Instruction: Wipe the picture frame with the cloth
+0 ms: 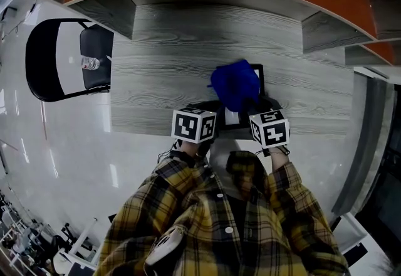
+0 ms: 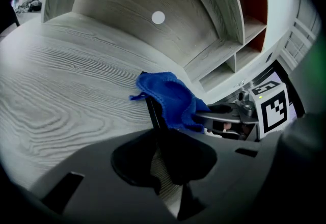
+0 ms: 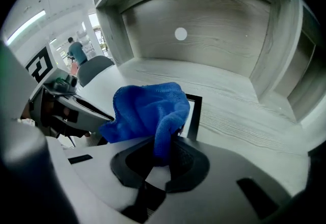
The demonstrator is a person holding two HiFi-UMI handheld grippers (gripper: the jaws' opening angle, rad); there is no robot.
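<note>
1 grey desk (image 1: 163, 55) carries 1 picture frame (image 1: 259, 77) at its near edge, with 1 blue cloth (image 1: 235, 85) bunched on top. Of the 2 grippers, the left gripper (image 2: 160, 154) is clamped on the frame's edge and the right gripper (image 3: 160, 159) pinches the cloth. Wiping seems to be under way; next, the cloth needs dragging across the braced frame.

On the desk (image 1: 163, 68), cloth (image 1: 235, 84) over frame (image 1: 233, 119); chair (image 1: 56, 58) at left.

Nubbly blue cloth (image 1: 235, 84), smooth black frame (image 3: 196, 115), matt wood-grain desk (image 1: 163, 68).
</note>
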